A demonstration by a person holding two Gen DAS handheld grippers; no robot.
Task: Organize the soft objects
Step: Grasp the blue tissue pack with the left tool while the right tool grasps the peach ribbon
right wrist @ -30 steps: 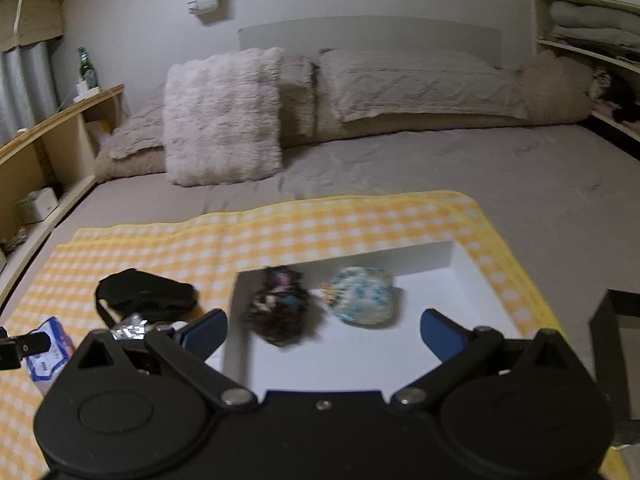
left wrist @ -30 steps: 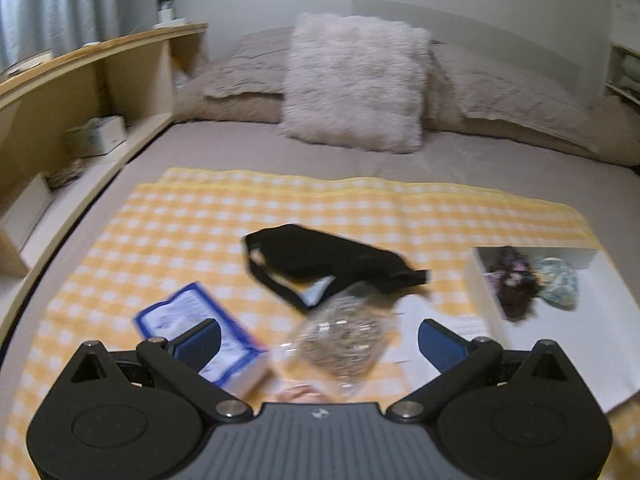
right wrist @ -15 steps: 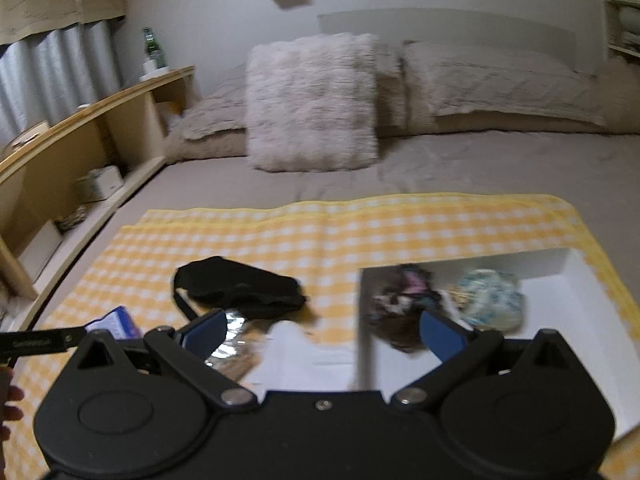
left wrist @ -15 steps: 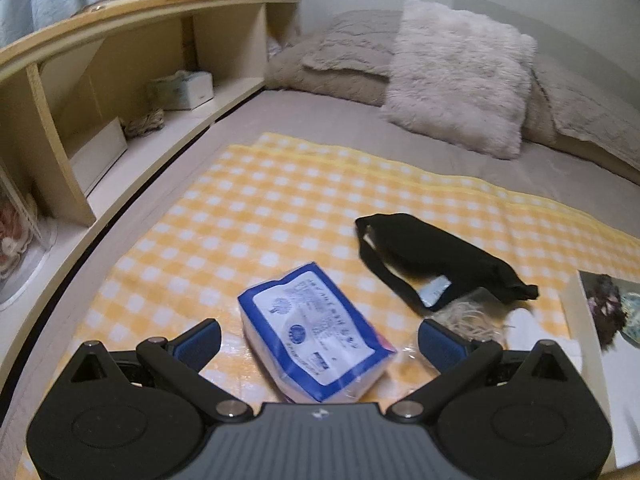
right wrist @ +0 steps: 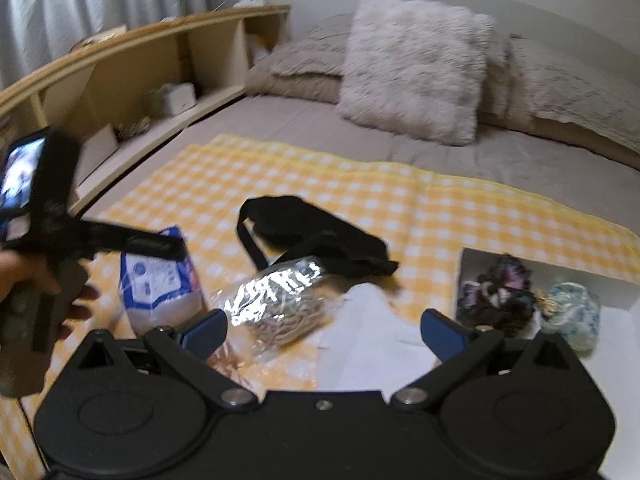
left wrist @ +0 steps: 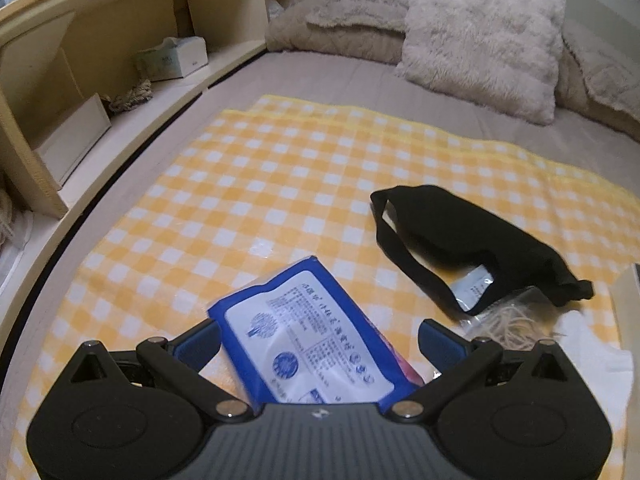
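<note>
Bed (left wrist: 344, 80), fluffy pillow (left wrist: 480, 32), wooden shelf (left wrist: 120, 40), curtain (right wrist: 100, 4)

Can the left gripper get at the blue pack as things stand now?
Probably yes. The left gripper is open, and the blue pack already lies between its fingers on the checked cloth, with nothing in the way.

Both matte-black tongs, the left (left wrist: 319, 340) and the right (right wrist: 322, 330), carry blue-padded fingertips (left wrist: 440, 338), silver pivot screws and round embossed discs; the left has a ribbed grey centre.
</note>
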